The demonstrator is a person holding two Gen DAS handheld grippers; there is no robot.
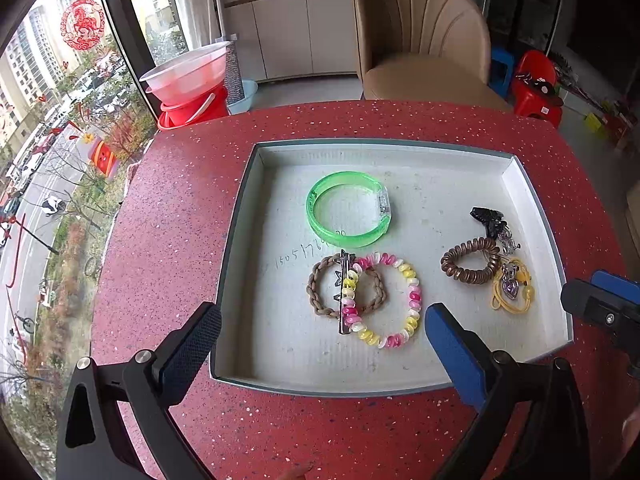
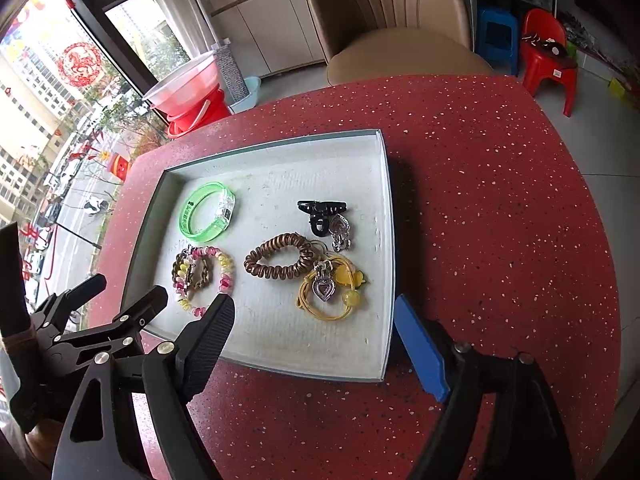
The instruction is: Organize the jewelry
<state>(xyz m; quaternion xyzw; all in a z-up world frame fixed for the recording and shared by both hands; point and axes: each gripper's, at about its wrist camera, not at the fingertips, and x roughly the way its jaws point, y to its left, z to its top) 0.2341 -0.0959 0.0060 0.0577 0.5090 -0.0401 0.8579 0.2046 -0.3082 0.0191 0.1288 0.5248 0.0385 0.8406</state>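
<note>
A shallow white tray [image 1: 400, 152] [image 2: 280, 152] on the red table holds the jewelry. A green bangle [image 1: 347, 209] [image 2: 206, 212] lies at the back left. A pink-and-yellow bead bracelet [image 1: 412, 300] [image 2: 224, 276] overlaps a braided brown band [image 1: 320, 308] and a metal hair clip [image 1: 344, 292]. A brown coil hair tie [image 1: 472, 266] [image 2: 280, 262], a yellow cord with a heart pendant [image 1: 514, 288] [image 2: 328, 288] and a black claw clip [image 1: 488, 218] [image 2: 320, 210] lie to the right. My left gripper [image 1: 322, 330] is open and empty over the tray's near edge. My right gripper [image 2: 314, 326] is open and empty, also over the near edge.
A tan upholstered chair [image 1: 424, 36] [image 2: 392, 12] stands behind the table. Red buckets with a clear basin [image 1: 188, 88] [image 2: 188, 92] sit by the window at the left. A red child's chair [image 2: 548, 52] and a blue stool [image 2: 496, 36] stand at the right.
</note>
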